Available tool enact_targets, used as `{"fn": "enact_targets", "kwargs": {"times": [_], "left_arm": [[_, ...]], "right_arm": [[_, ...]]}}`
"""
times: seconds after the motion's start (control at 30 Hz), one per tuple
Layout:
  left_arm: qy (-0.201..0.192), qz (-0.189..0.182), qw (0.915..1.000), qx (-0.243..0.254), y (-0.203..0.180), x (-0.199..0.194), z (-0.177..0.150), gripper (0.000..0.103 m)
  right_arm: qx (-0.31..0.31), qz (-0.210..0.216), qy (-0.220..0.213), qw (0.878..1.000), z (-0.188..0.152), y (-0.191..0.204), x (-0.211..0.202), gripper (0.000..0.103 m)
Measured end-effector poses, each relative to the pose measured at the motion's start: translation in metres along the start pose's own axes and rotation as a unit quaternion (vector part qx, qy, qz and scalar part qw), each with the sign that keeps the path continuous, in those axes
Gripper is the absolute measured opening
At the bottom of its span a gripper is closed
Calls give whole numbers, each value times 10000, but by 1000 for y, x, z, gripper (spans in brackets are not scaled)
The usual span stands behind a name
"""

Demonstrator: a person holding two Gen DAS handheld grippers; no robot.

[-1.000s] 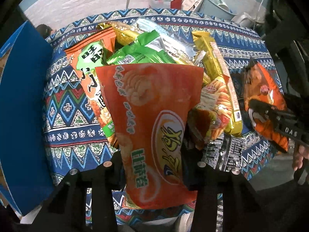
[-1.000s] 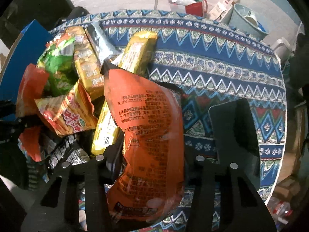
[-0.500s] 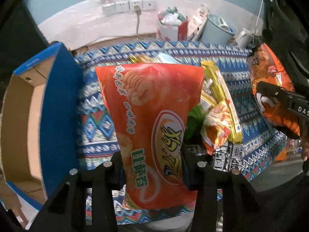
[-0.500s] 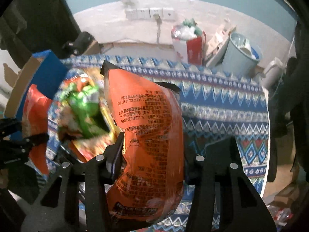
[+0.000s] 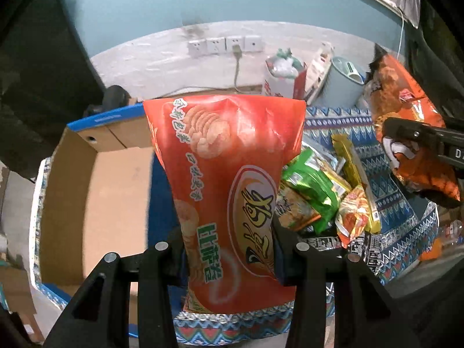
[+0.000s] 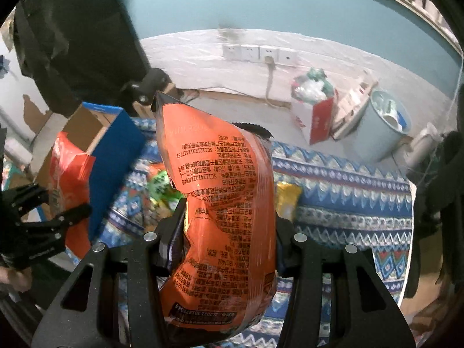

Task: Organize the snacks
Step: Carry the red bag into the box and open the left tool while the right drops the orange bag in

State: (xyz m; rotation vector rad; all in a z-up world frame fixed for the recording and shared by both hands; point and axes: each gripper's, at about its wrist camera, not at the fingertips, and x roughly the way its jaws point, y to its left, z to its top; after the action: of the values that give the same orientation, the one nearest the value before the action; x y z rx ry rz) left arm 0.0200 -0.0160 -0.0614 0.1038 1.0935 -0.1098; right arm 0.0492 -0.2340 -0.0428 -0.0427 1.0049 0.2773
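My left gripper [image 5: 229, 240] is shut on a big red-orange cracker bag [image 5: 229, 174] and holds it upright in the air, next to an open cardboard box with blue sides [image 5: 95, 191] at the left. My right gripper [image 6: 229, 229] is shut on an orange chip bag [image 6: 226, 217] with small print facing me, held above the patterned blue tablecloth [image 6: 348, 203]. The right gripper and its bag also show in the left wrist view [image 5: 411, 156] at the right. A pile of snack packs [image 5: 322, 197], green, yellow and red, lies on the cloth between them.
The box [image 6: 116, 145] and the left gripper with its red bag [image 6: 68, 179] show at the left of the right wrist view. Behind the table stand a pale blue bin [image 6: 385, 127], a red-and-white bag [image 6: 313, 110] and wall sockets [image 6: 258, 53].
Both grippers have lifted their bags up from the pile. The left one has swung left toward the cardboard box, whose open inside now shows. Both stay shut.
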Motion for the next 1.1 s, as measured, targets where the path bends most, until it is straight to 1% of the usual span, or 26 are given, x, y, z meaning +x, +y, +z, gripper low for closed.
{"fn": "enact_targets", "kwargs": {"times": [0.2,0.37,0.47,0.67,0.8,0.93,1.1], "left_arm": [[-175,2,9997,-169,26,-13,7,45],[-337,211,9988,-287,53,-21,9,45],[-352,278,9981,-413,74,-23,6,45],[-307,456,9958,-728,117,-18,0,45],[-253,668,9931,-929,146,-14,-9,45],[-108,775,9893,-1231,180,-3,-19,45],[126,955,9854,-1403,204,11,-32,45]], "right_arm": [[-105,208,-94,9997,29,38,2,49],[-291,425,-204,9985,50,80,4,49],[-388,531,-233,9976,62,104,10,49],[-545,705,-193,9958,76,144,28,49],[-646,809,-108,9946,83,169,45,49],[-634,1043,24,9925,91,191,63,49],[-729,1252,215,9892,96,225,87,49]]}}
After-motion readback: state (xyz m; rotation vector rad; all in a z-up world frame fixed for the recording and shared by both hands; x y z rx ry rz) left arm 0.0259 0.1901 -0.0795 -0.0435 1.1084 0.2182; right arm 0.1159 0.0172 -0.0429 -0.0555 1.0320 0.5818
